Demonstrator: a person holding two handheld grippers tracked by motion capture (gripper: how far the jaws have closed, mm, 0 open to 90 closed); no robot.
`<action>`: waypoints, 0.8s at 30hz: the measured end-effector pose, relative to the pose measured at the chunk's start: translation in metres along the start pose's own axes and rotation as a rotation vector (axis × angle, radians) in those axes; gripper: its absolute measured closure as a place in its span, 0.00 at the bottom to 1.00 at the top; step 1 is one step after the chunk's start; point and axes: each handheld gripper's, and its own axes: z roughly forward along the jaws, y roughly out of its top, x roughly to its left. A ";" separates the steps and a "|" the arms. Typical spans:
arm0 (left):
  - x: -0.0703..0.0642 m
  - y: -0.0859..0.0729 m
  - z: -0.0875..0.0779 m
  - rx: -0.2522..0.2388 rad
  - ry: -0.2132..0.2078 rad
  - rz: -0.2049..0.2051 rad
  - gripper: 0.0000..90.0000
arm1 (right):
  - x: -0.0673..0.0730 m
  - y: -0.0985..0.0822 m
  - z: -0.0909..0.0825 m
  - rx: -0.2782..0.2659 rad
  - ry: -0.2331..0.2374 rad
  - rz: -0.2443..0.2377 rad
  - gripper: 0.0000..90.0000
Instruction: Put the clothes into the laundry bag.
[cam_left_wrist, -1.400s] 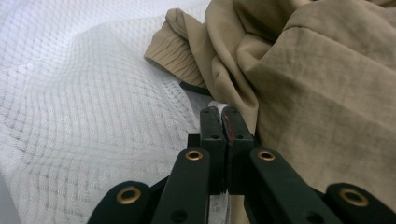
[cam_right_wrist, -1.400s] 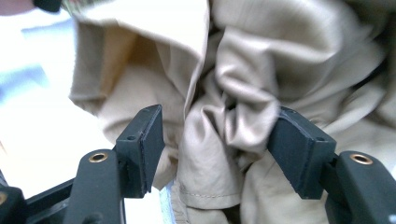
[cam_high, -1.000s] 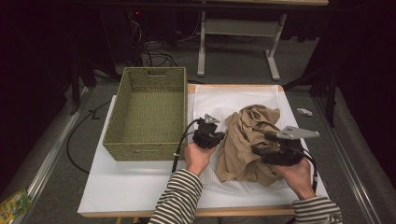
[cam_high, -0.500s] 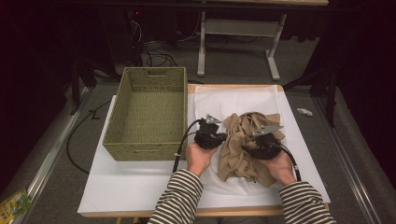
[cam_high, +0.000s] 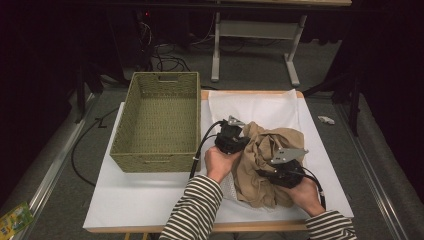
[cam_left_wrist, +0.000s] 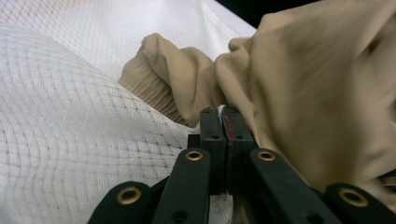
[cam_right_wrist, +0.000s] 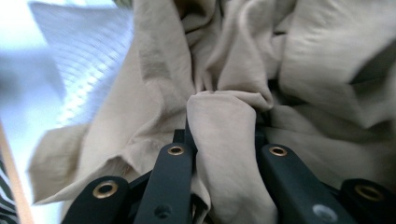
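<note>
Wicker basket (cam_high: 159, 121) is seen empty at the left of the surface (cam_high: 150, 200); nothing has been loaded yet. Tan garment (cam_high: 265, 162) is still bunched on the white mesh cloth (cam_high: 255, 107) at right, near the front edge. Left tongs (cam_high: 239, 145) are fully closed, a thin edge of tan fabric (cam_left_wrist: 299, 93) seemingly pinched between the pads. Right tongs (cam_right_wrist: 223, 140) have just been closing and a thick fold (cam_right_wrist: 226, 126) is gripped between the jaws. Grasp looks done on both sides; lift and transfer to the basket are judged still outstanding.
</note>
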 end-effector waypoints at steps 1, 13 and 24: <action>0.000 0.000 0.000 0.000 0.000 0.000 0.99 | 0.000 0.000 0.000 0.000 0.000 0.000 0.90; -0.013 -0.004 -0.010 -0.032 -0.046 0.011 0.99 | -0.025 0.009 0.042 0.074 -0.122 0.124 0.89; -0.005 -0.013 -0.009 -0.007 0.035 0.007 0.99 | -0.020 0.010 0.012 0.016 -0.049 0.112 0.52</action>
